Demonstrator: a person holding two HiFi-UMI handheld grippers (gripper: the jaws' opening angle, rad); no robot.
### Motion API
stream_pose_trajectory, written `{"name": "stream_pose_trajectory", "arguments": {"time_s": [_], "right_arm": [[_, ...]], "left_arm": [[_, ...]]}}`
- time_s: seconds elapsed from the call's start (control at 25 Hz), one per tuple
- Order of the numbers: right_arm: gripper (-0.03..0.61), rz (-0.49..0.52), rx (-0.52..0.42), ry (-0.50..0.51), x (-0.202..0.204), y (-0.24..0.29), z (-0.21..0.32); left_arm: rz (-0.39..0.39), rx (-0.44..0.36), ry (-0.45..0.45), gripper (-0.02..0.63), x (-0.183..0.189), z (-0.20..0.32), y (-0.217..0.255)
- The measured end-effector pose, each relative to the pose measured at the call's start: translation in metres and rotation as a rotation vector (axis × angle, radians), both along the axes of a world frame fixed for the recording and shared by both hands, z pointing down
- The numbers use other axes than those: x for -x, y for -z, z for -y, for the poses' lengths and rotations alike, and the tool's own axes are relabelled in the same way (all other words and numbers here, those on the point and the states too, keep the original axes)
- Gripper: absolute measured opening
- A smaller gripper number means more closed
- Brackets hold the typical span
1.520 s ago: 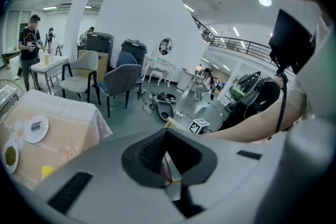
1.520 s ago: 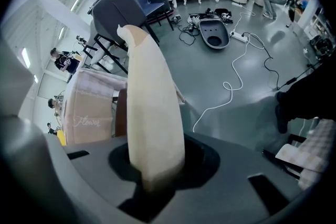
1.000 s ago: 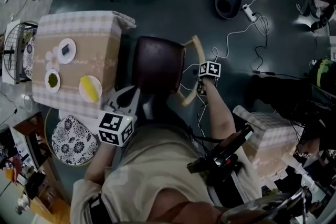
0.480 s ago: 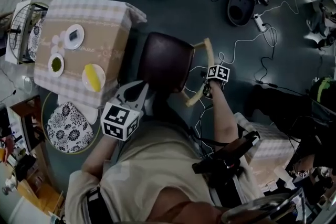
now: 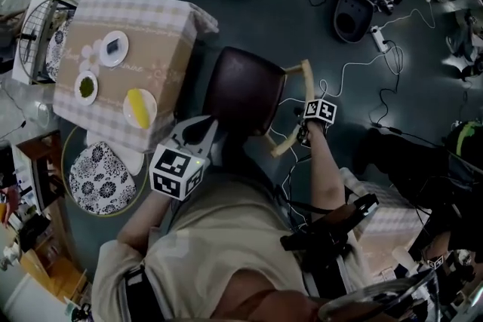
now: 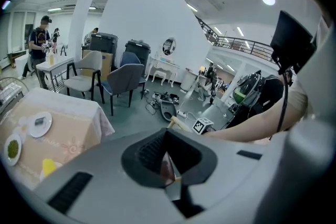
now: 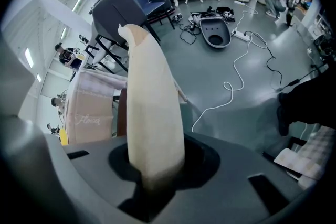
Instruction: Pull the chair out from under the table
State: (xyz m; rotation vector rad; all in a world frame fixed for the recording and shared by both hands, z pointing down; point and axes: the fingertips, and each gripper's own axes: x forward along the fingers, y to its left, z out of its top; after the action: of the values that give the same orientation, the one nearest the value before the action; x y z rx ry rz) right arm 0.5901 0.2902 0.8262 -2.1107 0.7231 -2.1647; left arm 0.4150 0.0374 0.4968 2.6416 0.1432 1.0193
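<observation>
Our chair [image 5: 240, 90] has a dark maroon seat and a pale, curved wooden backrest [image 5: 294, 108]. It stands at 3 o'clock of the table [image 5: 162, 34], with the seat edge just beside the hanging checked cloth [image 5: 189, 19].

Our right gripper [image 7: 155, 168] is clamped on the backrest, which fills its jaws. Our left gripper [image 6: 169, 165] has its jaws pressed together, tip near the seat's 7 o'clock corner.

The only writing we can read is "Flower" in script on the cloth's side.

Three plates [image 5: 114, 49] sit on the table, one with a yellow thing on it. A patterned round cushion [image 5: 102, 179] lies at the table's 6 o'clock. White cables [image 5: 355, 68] trail over the floor at the chair's 3 o'clock, toward a power strip [image 5: 379, 38].
</observation>
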Motion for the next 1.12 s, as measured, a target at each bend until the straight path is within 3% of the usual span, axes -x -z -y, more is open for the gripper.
{"name": "stream_pose_trajectory", "arguments": {"time_s": [1.12], "right_arm": [[0.106,-0.015,0.034,-0.007,-0.004,-0.016,-0.014]], "left_arm": [[0.009,-0.041,0.056,0.006,0.027,0.01,-0.004]]}}
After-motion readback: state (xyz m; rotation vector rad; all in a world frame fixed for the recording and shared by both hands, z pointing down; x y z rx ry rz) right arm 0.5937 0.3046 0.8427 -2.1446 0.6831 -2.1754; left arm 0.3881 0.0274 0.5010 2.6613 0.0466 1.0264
